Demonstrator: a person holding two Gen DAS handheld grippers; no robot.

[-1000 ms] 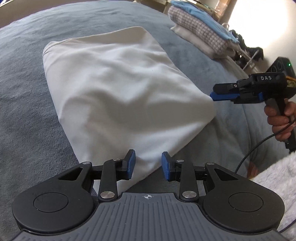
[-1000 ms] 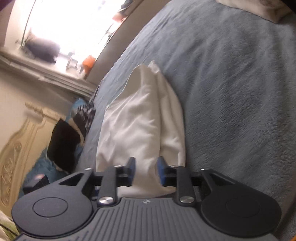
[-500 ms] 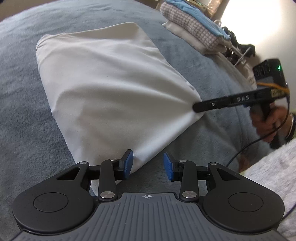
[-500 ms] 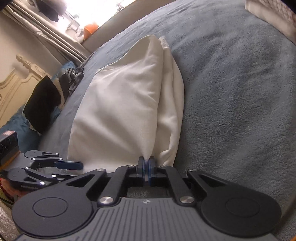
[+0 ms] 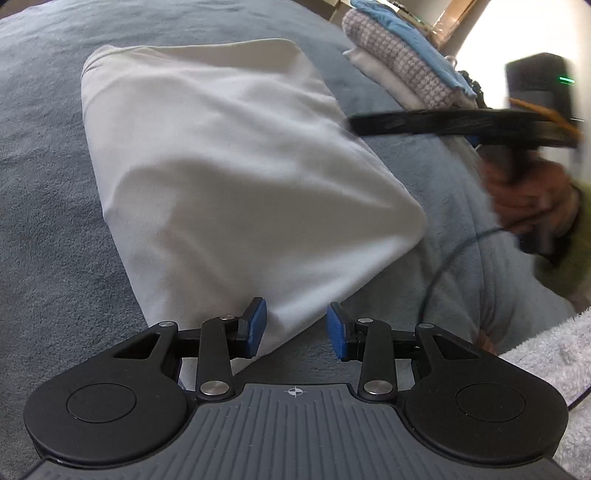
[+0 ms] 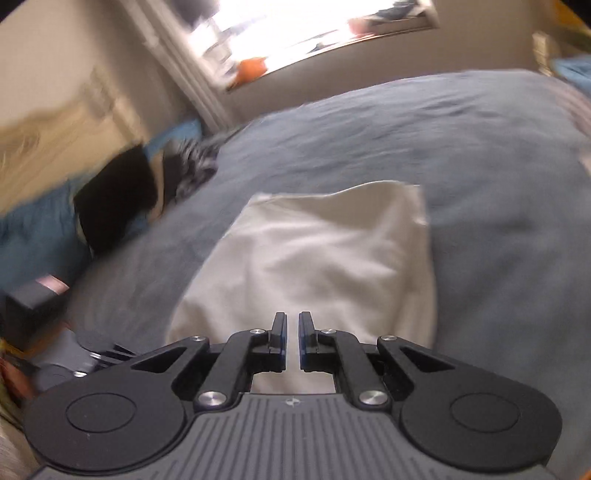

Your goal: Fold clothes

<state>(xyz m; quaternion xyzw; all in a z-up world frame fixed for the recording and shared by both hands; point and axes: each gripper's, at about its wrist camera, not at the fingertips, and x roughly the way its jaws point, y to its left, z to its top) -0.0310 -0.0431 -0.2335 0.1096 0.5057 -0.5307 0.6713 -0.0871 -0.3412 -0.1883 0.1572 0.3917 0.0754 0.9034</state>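
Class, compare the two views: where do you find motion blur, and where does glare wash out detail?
Left wrist view: white garment sharp, right gripper smeared, glare top right. Right wrist view: whole scene blurred, window blown out, its own gripper sharp.

I see the folded garment (image 5: pixel 236 177) lying on the bed (image 5: pixel 48 206), my left tongs (image 5: pixel 295 328) at its near corner, right tongs (image 5: pixel 369 123) at its right edge, a clothes stack (image 5: pixel 402 70) behind them on the bed
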